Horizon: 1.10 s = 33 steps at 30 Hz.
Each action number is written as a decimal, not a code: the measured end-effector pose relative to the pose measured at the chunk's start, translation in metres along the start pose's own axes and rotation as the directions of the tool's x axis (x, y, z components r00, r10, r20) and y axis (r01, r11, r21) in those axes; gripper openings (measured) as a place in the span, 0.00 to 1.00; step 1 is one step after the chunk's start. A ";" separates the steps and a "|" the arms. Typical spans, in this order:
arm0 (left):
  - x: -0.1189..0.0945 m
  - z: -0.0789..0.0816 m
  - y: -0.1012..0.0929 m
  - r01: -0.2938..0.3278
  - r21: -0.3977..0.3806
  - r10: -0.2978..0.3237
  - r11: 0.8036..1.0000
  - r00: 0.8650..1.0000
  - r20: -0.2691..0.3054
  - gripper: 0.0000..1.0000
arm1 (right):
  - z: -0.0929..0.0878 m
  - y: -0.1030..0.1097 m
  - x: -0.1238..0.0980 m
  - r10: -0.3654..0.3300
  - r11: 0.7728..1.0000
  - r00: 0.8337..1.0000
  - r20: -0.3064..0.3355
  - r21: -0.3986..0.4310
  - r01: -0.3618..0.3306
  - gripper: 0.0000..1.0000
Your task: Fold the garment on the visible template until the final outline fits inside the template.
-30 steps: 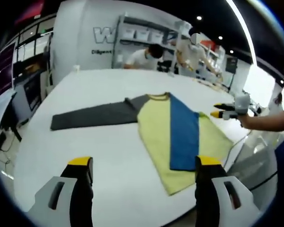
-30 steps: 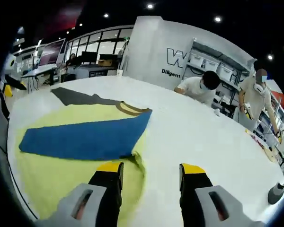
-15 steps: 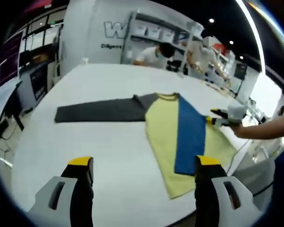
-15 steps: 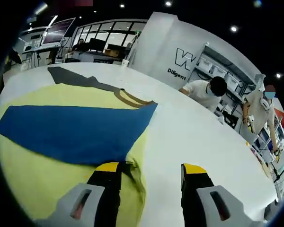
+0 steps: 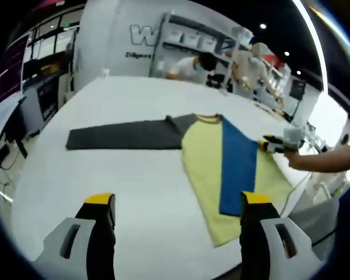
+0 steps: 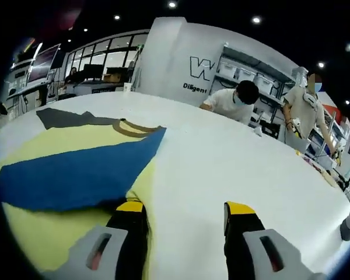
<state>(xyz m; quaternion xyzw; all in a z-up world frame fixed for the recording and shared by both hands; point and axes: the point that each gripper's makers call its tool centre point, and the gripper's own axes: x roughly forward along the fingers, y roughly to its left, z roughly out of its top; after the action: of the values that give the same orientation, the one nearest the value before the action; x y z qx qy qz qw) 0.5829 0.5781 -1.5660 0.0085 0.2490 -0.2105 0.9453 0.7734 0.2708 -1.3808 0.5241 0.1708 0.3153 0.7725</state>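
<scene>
White table (image 5: 134, 175) | garment (image 5: 221, 169) ahead of left gripper (image 5: 175, 201), jaws apart, empty | right gripper (image 6: 184, 209) jaws apart at garment's edge

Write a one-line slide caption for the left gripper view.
Open left gripper hovers over white table; yellow garment with blue sleeve folded across, gray sleeve outstretched, right gripper at its edge.

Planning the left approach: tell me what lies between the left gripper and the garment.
Bare white table in the left gripper view, between left gripper and garment.
</scene>
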 end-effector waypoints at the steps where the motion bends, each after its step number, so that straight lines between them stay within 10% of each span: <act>1: 0.000 0.000 0.001 0.000 0.002 0.000 1.000 1.000 -0.001 0.82 | -0.001 0.001 0.001 0.003 1.000 1.000 -0.005 -0.001 -0.003 0.46; 10: -0.006 0.003 0.013 -0.004 0.011 0.004 1.000 1.000 -0.012 0.82 | -0.022 0.012 0.022 0.020 1.000 0.997 -0.078 -0.002 -0.021 0.44; 25: -0.003 0.008 0.012 0.012 -0.010 -0.013 1.000 0.999 -0.030 0.82 | -0.147 -0.011 0.034 -0.038 0.995 0.954 -0.298 -0.102 0.008 0.44; 29: -0.001 0.007 0.016 0.016 -0.013 -0.016 1.000 0.999 -0.035 0.82 | -0.227 -0.066 0.015 -0.178 0.947 0.882 -0.435 -0.319 0.034 0.38; 33: -0.003 0.003 0.019 0.019 -0.021 -0.020 1.000 0.999 -0.041 0.82 | -0.284 -0.109 -0.004 -0.276 0.845 0.817 -0.506 -0.533 -0.044 0.30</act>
<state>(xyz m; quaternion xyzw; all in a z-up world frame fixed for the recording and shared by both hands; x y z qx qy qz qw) 0.5900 0.5959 -1.5636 0.0008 0.2706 -0.2168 0.9380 0.6349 0.4407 -1.5923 0.1658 0.3321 0.4403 0.8175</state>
